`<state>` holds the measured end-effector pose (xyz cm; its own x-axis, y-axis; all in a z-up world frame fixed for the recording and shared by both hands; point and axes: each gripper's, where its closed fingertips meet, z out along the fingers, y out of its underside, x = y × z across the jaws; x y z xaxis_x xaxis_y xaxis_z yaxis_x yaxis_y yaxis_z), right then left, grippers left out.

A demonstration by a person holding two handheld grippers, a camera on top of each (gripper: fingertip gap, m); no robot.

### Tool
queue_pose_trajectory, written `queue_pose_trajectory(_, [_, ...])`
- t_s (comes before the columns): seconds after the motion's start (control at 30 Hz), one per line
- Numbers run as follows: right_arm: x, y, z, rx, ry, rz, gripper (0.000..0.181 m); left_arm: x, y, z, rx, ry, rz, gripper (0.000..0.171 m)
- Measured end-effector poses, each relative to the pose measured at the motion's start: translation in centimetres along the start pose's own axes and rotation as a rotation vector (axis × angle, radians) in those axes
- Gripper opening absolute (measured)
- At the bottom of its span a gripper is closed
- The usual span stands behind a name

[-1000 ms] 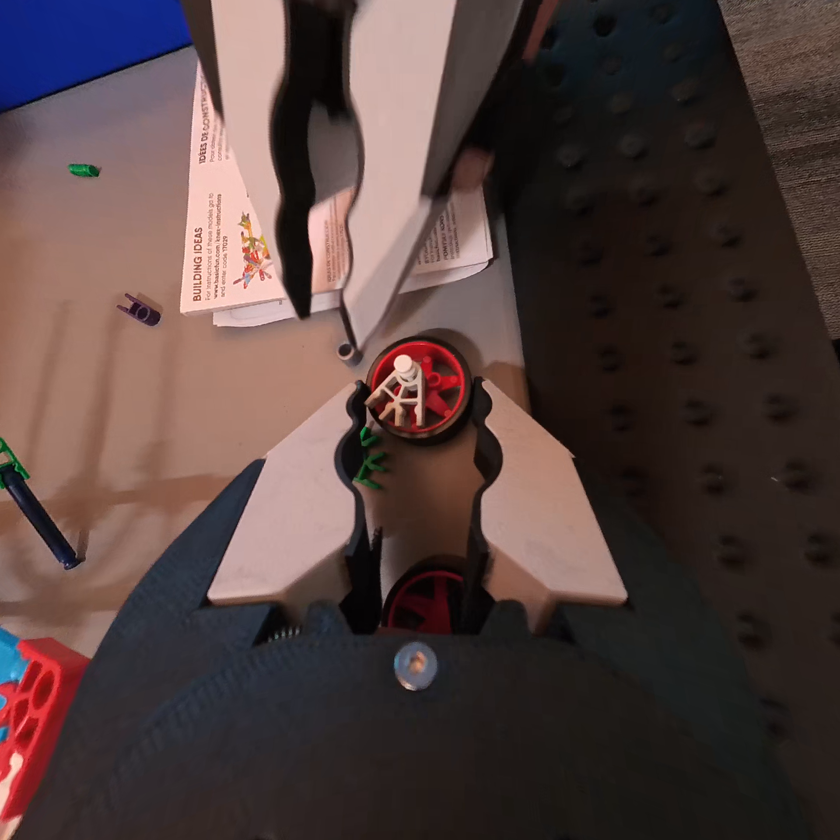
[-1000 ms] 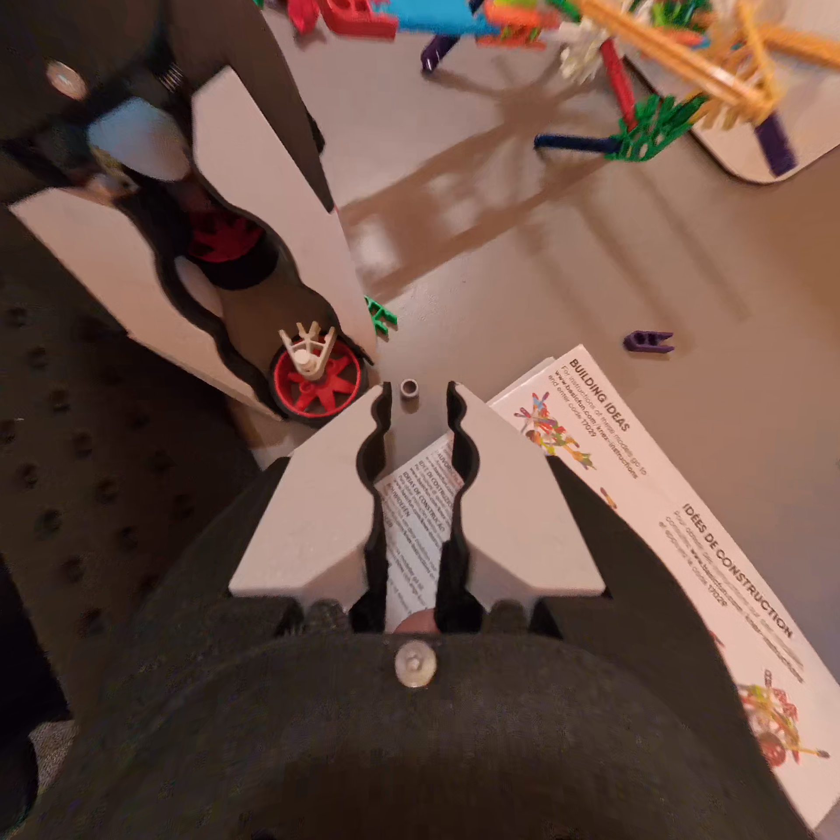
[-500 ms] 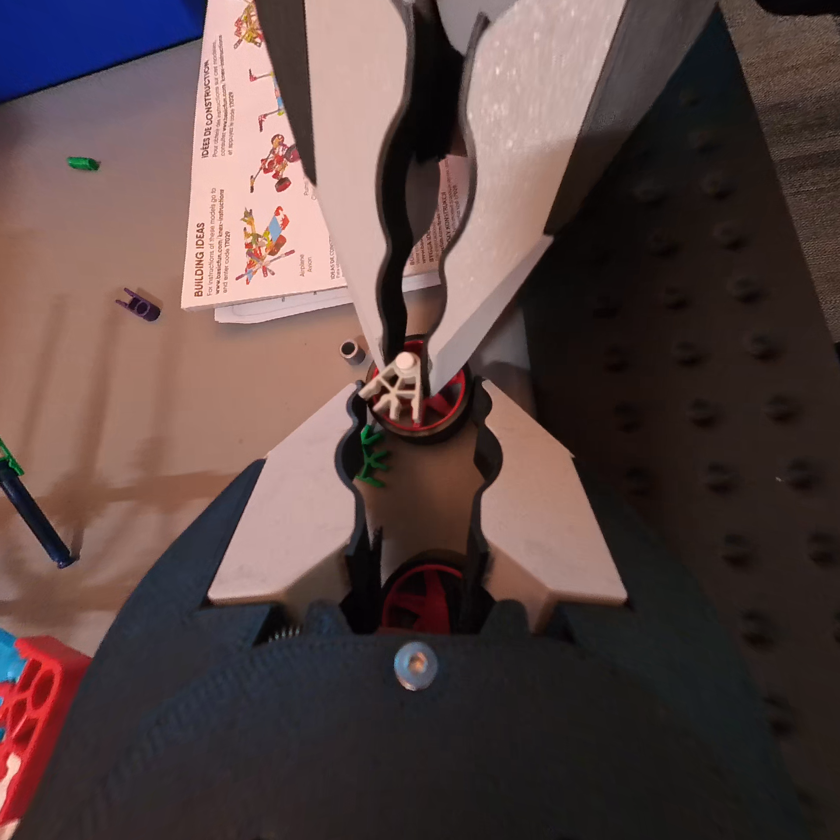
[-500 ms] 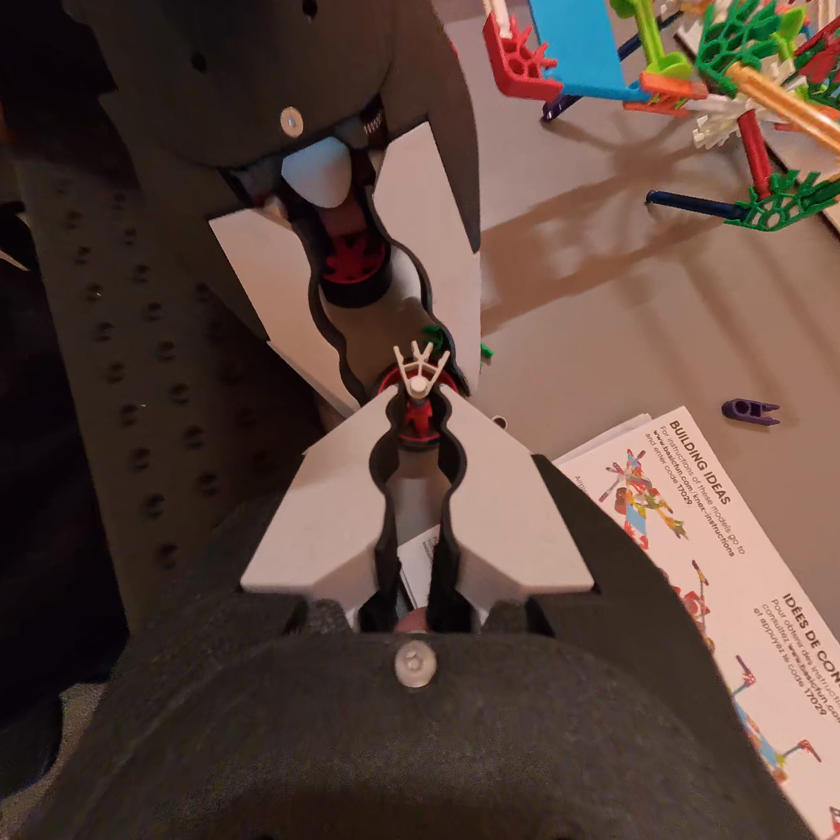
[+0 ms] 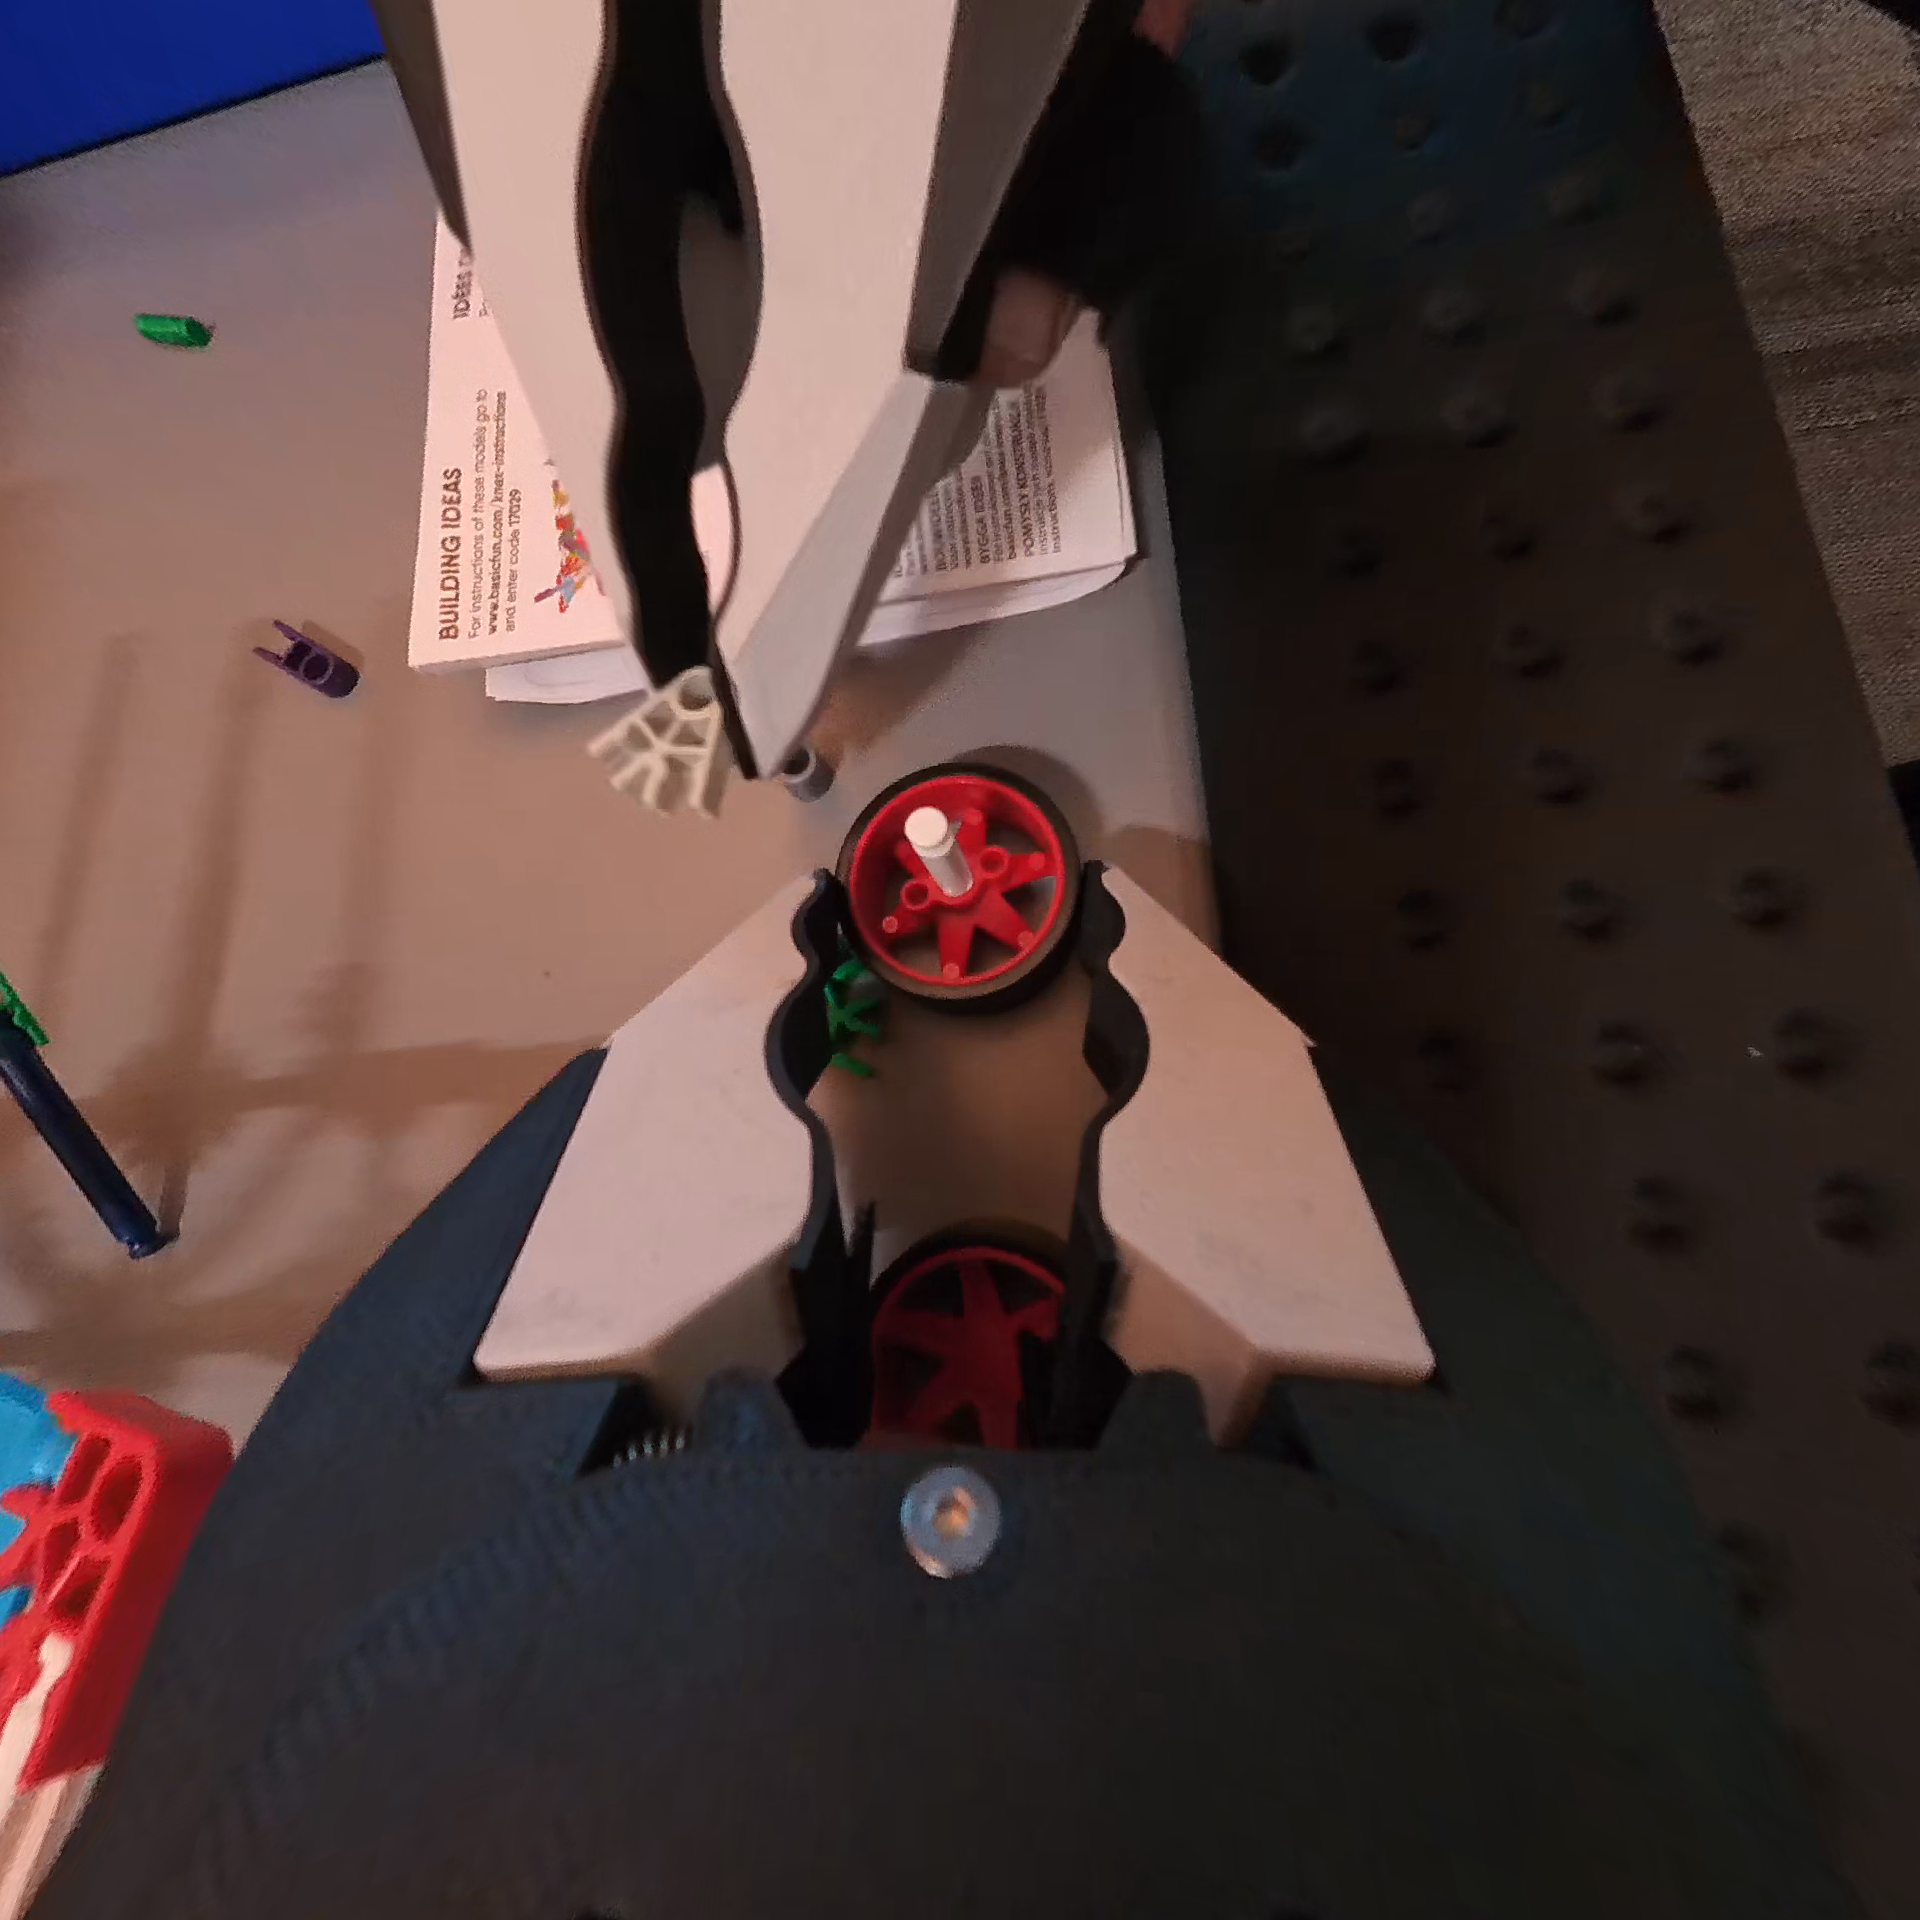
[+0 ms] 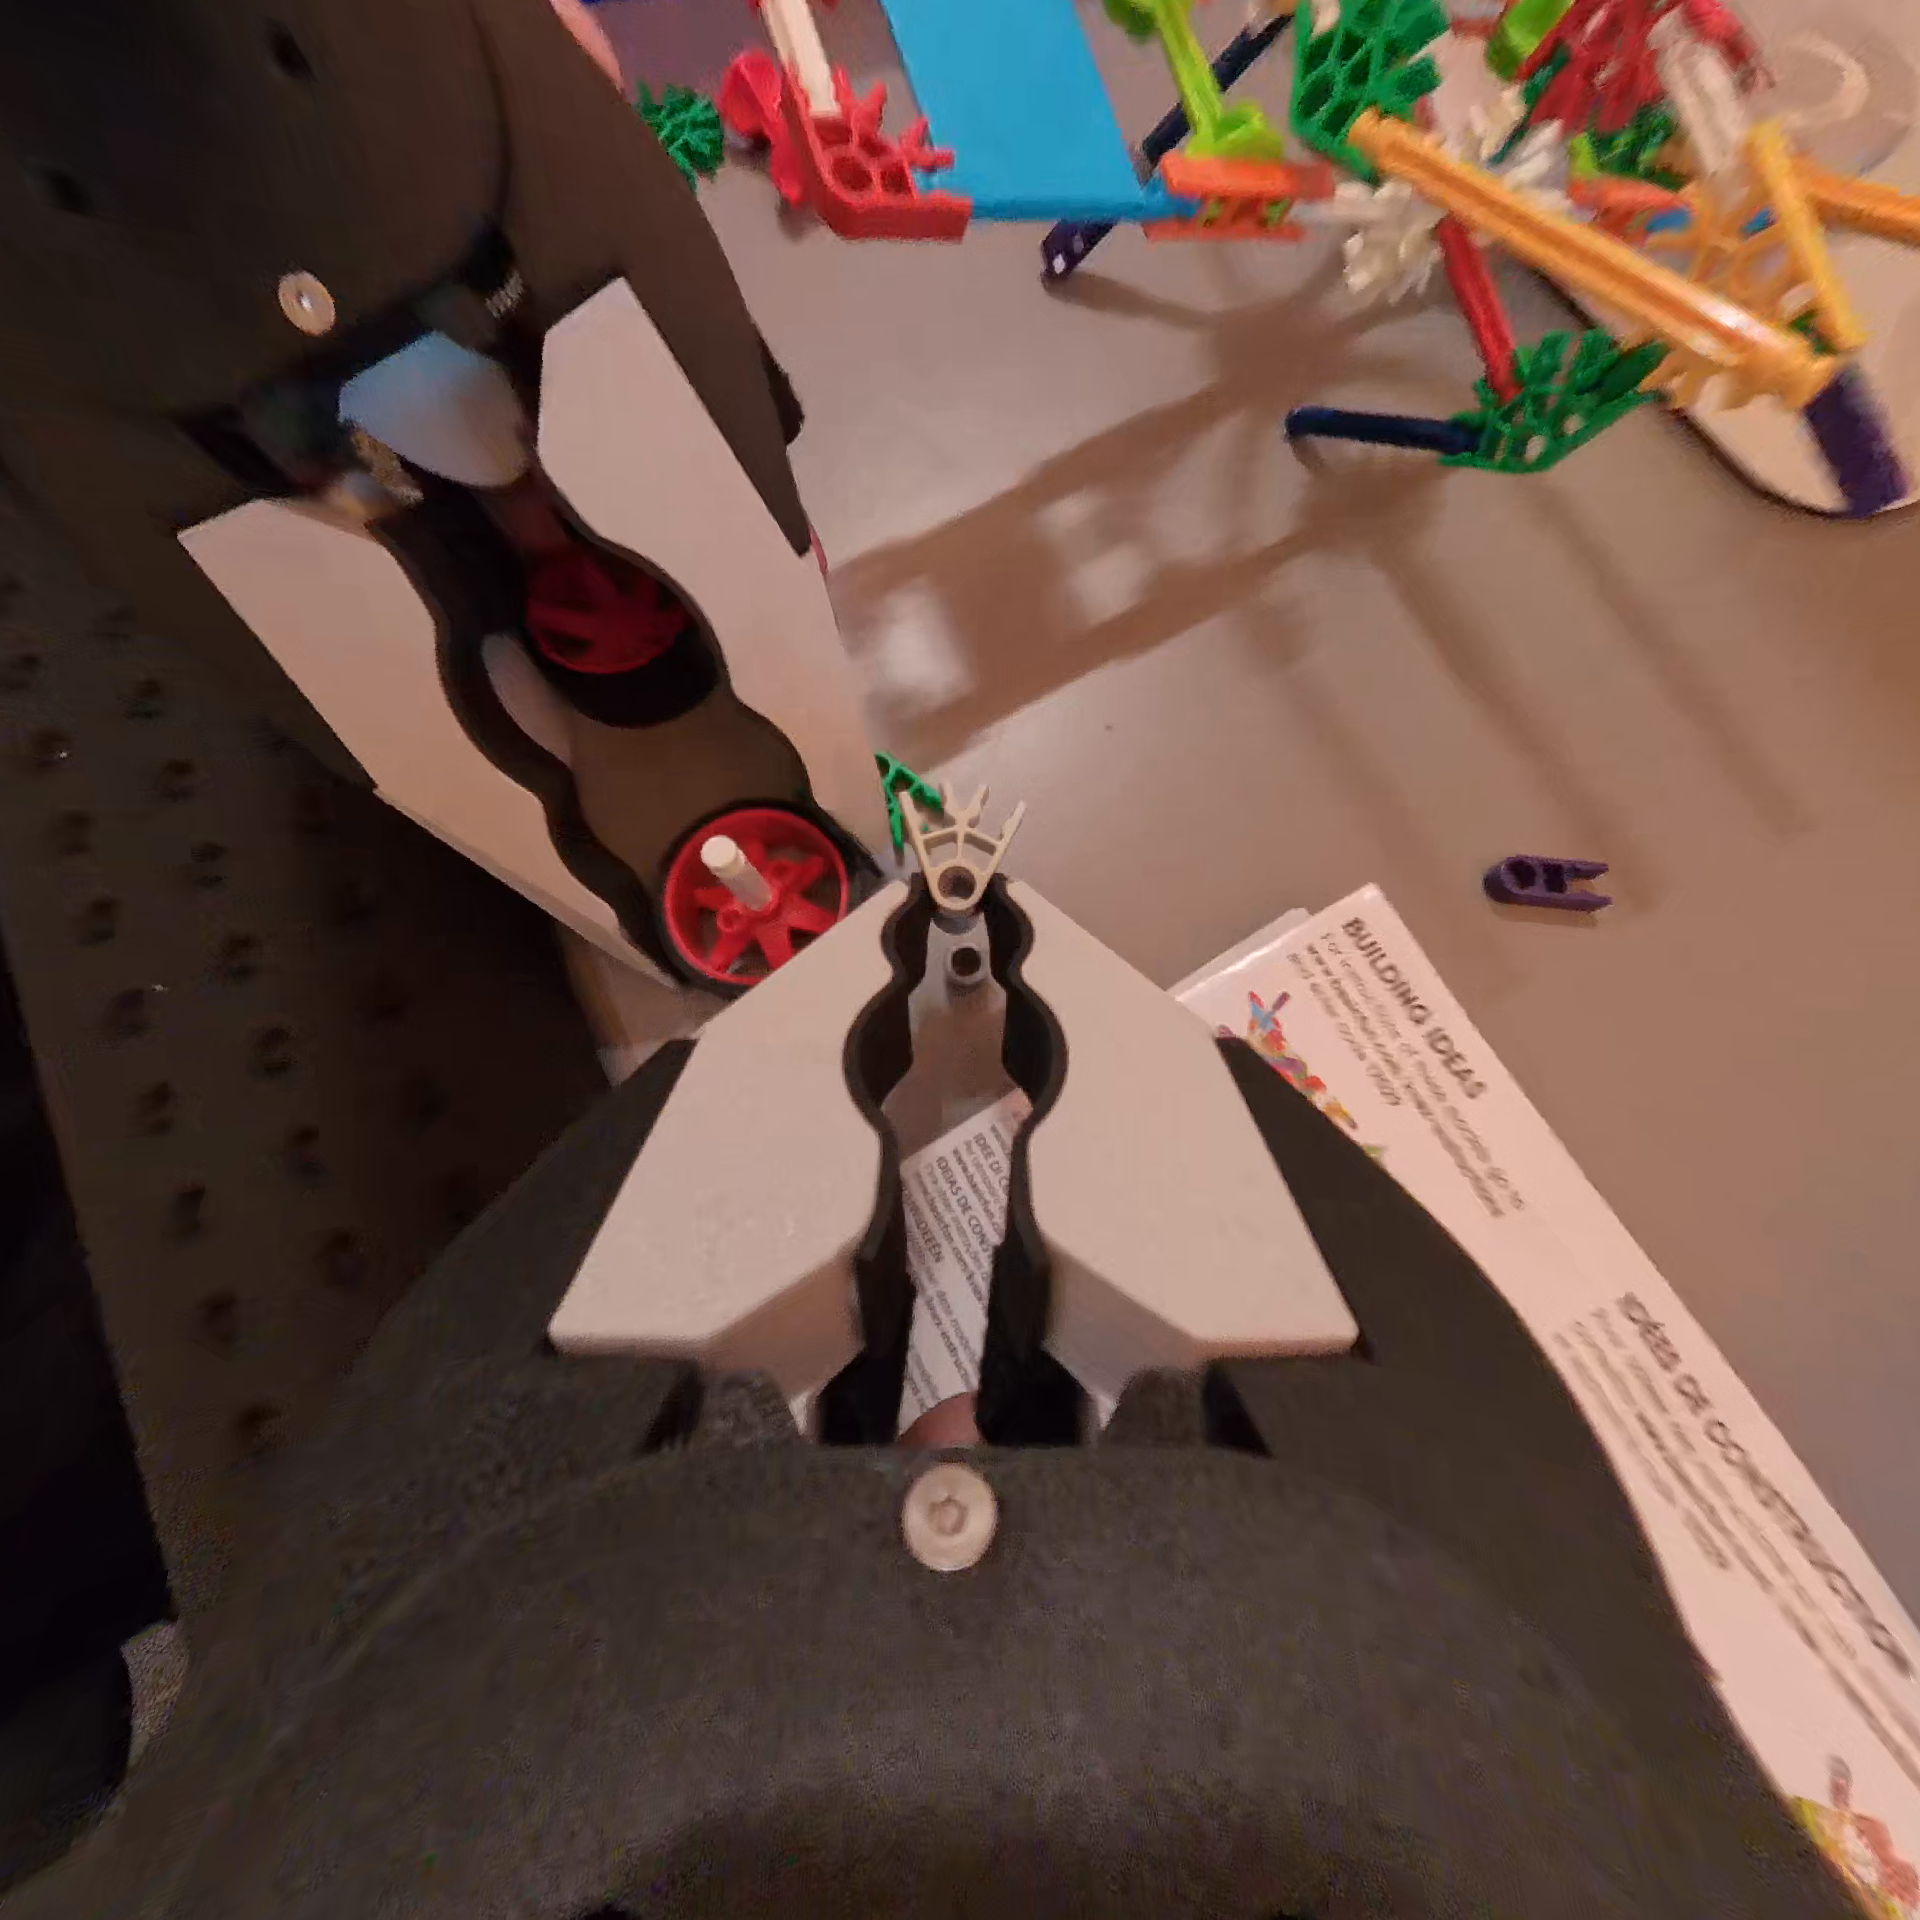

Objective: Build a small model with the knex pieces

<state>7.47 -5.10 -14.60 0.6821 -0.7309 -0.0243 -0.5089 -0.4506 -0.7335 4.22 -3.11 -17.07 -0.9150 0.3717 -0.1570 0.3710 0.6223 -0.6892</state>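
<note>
Now the white fan-shaped connector [image 6: 961,852] is off the axle and pinched at the tips of the right tool [image 6: 958,896], its prongs pointing away from the tool. Half a second ago that same piece sat on the white rod [image 5: 938,850] in the red wheel's hub, with the right tool's tips closing around it. In the left wrist view the connector [image 5: 665,750] hangs clear of the wheel, up and to the left of it, above the tan desk [image 5: 260,883].

The left tool [image 5: 956,906] has not shifted: its jaws sit moderately apart, clasping the black-tyred red wheel [image 5: 958,902] at the tips, with a second red wheel [image 5: 961,1340] deep between the fingers near the hinge. The rod stands bare out of the front wheel's hub.

A small grey spacer [image 5: 805,774] lies on the desk just beside the right tool's tip, and a green connector [image 5: 854,1023] peeks out beside the wheel at the left tool's inner edge. The white instruction leaflet [image 5: 468,561] lies beneath the right tool, a purple clip [image 5: 312,665] well to its left. Farther out in the right wrist view stands a colourful rod-and-connector model [image 6: 1455,208], somewhat blurred.
</note>
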Motion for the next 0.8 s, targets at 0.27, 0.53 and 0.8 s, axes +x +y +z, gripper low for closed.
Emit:
queue_pose_trajectory(0.27, [0.4,1.3,1.6,-0.097,0.009,-0.055,0.009,-0.2,0.5,-0.5,-0.02,-0.006,0.0,0.046])
queue_pose_trajectory(0.53, [0.2,1.4,1.5,-0.097,0.003,-0.1,0.013,-0.6,0.0,-2.0,0.015,-0.01,-0.035,0.055])
queue_pose_trajectory(0.8, [0.5,1.1,2.0,-0.128,0.014,-0.124,0.017,-0.5,1.0,-1.4,-0.04,-0.016,-0.01,0.053])
